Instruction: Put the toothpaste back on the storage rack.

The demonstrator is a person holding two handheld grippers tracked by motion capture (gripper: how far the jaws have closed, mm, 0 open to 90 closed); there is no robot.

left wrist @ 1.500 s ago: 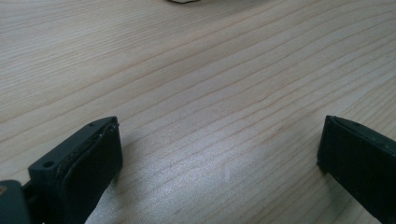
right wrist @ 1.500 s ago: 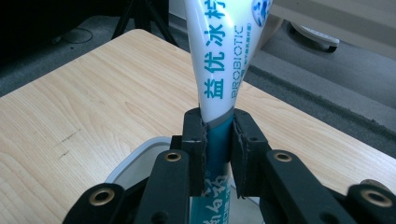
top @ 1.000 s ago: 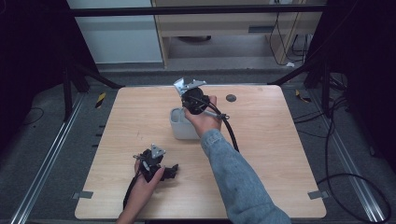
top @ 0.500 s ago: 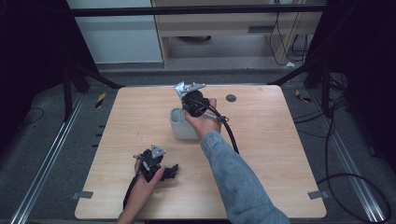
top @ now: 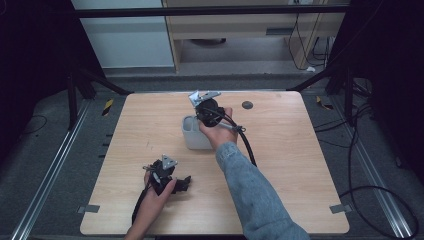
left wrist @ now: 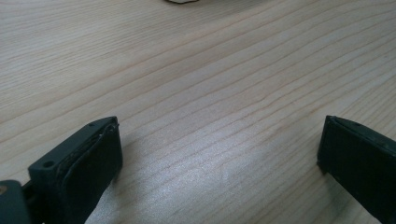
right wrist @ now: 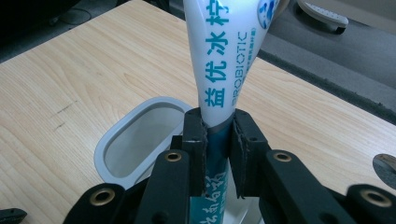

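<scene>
the left gripper (top: 184, 184) sits near the front edge of the wooden table (top: 300, 165), held in the person's left hand (top: 155, 197). in the left gripper view its two black jaws stand wide apart, with bare wood between them and nothing held.

farther back, near the middle of the table, is a grey cup (top: 194, 134) with an open top. the right gripper (right wrist: 217, 140) is just above and beside this cup, held in the right hand (top: 216, 131). in the right gripper view its jaws are squeezed tight on a white and blue tube (right wrist: 224, 60) with writing on it. the tube stands up between the pads, and the cup's rim (right wrist: 140, 140) is right next to it.

beyond them, a small dark round spot (top: 247, 105) is on the table's far part.
</scene>
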